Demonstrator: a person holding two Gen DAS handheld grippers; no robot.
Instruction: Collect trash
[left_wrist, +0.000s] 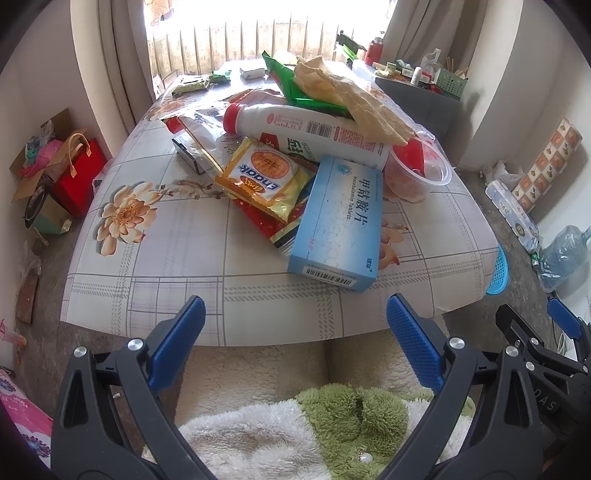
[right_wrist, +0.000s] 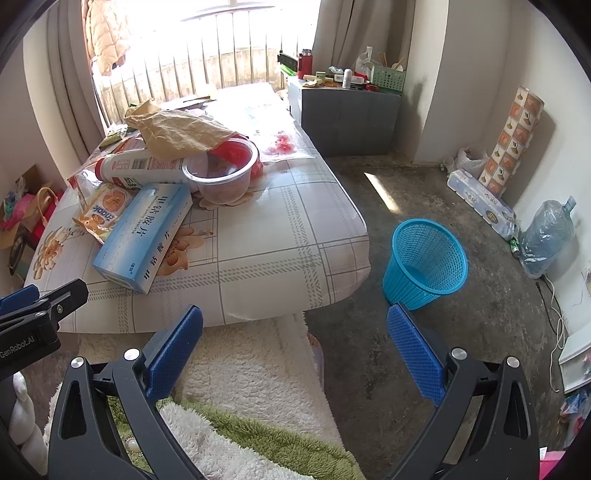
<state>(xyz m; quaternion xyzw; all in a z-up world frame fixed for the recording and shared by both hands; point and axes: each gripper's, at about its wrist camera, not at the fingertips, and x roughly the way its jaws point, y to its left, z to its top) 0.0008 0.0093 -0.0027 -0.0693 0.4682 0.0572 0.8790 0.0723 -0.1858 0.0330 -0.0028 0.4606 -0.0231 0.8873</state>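
The trash sits heaped on the surface (left_wrist: 155, 258), and the piece nearest its front edge is the blue box (left_wrist: 338, 221). That box lies straight ahead of the left tongs (left_wrist: 295, 347), just beyond them, with its long axis running away from the edge and tilted slightly, its barcode end toward the tongs. The right tongs (right_wrist: 295, 347) point past the corner of the surface toward the blue basket (right_wrist: 424, 258), which stands on the floor off that corner. So the left side looks nearer the box and the right nearer the basket. Both tongs are spread wide and hold nothing.

Behind the box, a yellow snack packet (left_wrist: 264, 177), a white bottle (left_wrist: 306, 131), a clear tub (left_wrist: 417, 170) and a crumpled paper bag (left_wrist: 351, 99) overlap. How much lies buried under them cannot be told. From the left wrist view the basket is mostly hidden behind the surface.
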